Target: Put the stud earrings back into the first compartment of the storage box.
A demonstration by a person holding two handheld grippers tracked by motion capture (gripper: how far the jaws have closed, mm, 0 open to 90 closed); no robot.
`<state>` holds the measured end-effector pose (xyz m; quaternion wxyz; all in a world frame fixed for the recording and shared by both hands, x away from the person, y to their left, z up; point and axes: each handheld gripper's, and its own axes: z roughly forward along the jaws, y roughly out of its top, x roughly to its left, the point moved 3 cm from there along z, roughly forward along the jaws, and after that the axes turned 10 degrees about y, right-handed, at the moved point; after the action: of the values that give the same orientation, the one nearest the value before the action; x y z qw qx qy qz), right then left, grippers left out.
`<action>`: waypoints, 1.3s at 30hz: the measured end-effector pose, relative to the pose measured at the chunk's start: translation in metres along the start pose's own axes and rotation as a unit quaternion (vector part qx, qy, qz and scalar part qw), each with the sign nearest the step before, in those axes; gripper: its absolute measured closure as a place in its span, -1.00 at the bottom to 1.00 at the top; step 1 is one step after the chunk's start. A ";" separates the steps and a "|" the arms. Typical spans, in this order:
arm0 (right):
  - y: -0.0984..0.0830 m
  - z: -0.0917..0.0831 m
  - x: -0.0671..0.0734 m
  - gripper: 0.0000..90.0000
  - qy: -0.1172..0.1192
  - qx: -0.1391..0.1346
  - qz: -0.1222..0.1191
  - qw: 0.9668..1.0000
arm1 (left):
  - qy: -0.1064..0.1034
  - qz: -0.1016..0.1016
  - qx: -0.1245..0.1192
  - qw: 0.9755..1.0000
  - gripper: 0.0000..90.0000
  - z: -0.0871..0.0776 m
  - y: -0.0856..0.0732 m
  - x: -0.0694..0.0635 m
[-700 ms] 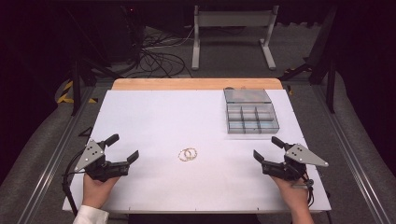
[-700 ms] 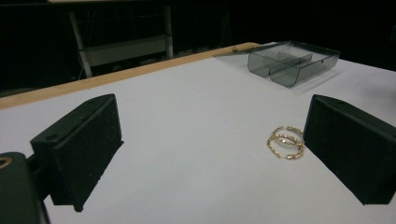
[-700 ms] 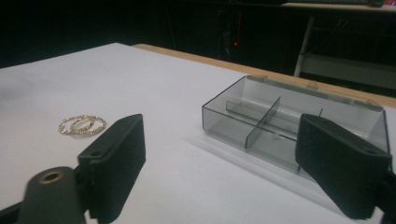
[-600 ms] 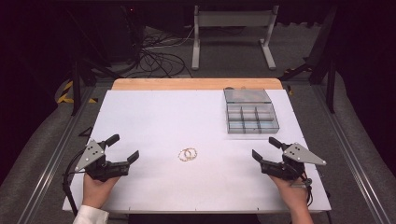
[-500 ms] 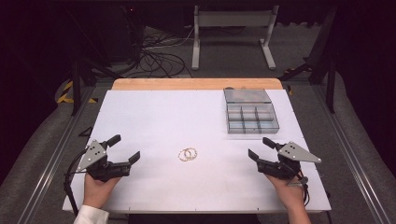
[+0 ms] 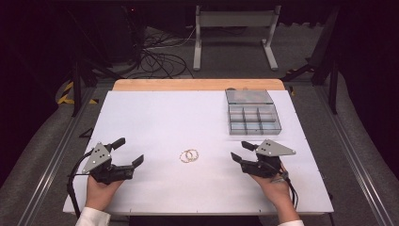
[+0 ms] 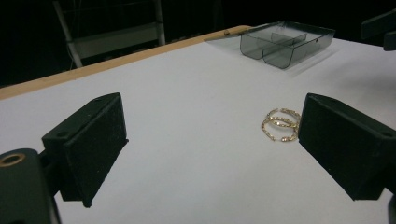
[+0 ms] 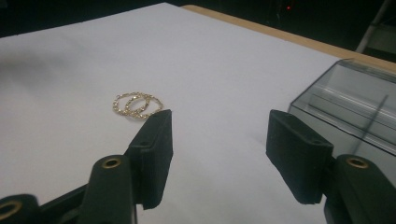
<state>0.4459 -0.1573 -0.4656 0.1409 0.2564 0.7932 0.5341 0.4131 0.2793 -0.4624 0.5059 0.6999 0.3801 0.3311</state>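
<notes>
While both hands sit at 6 o'clock, left gripper (image 6: 127,151) at 7 and right gripper (image 6: 242,150) at 5 gape wide, empty. Two gold rings (image 6: 189,156) overlap mid-table between them; compartment box (image 6: 252,112) at 1 o'clock.

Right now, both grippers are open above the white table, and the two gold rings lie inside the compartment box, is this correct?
Not quite. The two gold rings lie on the bare white table, between the left gripper and the right gripper, apart from the compartment box. The high view shows this. The rest is correct: both grippers are open.
</notes>
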 end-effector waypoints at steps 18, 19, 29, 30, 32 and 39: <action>0.011 0.056 0.019 0.01 0.053 0.047 -0.023 0.997 | -0.006 -0.007 -0.005 1.000 -0.80 -0.003 -0.003 0.005; 0.012 0.058 0.020 0.01 0.055 0.049 -0.023 0.997 | -0.005 -0.004 -0.006 1.000 -0.80 -0.003 -0.003 0.006; 0.016 0.082 0.026 0.04 0.083 0.058 -0.030 0.994 | -0.007 -0.009 -0.007 1.000 -0.79 -0.003 -0.003 0.005; 0.017 0.087 0.028 0.05 0.089 0.063 -0.033 0.993 | -0.006 -0.007 -0.005 1.000 -0.79 -0.003 -0.003 0.005; 0.017 0.090 0.029 0.05 0.093 0.065 -0.034 0.993 | -0.007 -0.007 -0.004 1.000 -0.79 -0.002 -0.004 0.005; 0.017 0.109 0.035 0.07 0.108 0.083 -0.042 0.990 | -0.013 -0.011 -0.011 1.000 -0.77 -0.004 -0.002 0.005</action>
<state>0.4753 -0.0482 -0.4911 0.0545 0.1746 0.8554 0.4846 0.4119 0.2860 -0.4624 0.5223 0.6943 0.3777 0.3201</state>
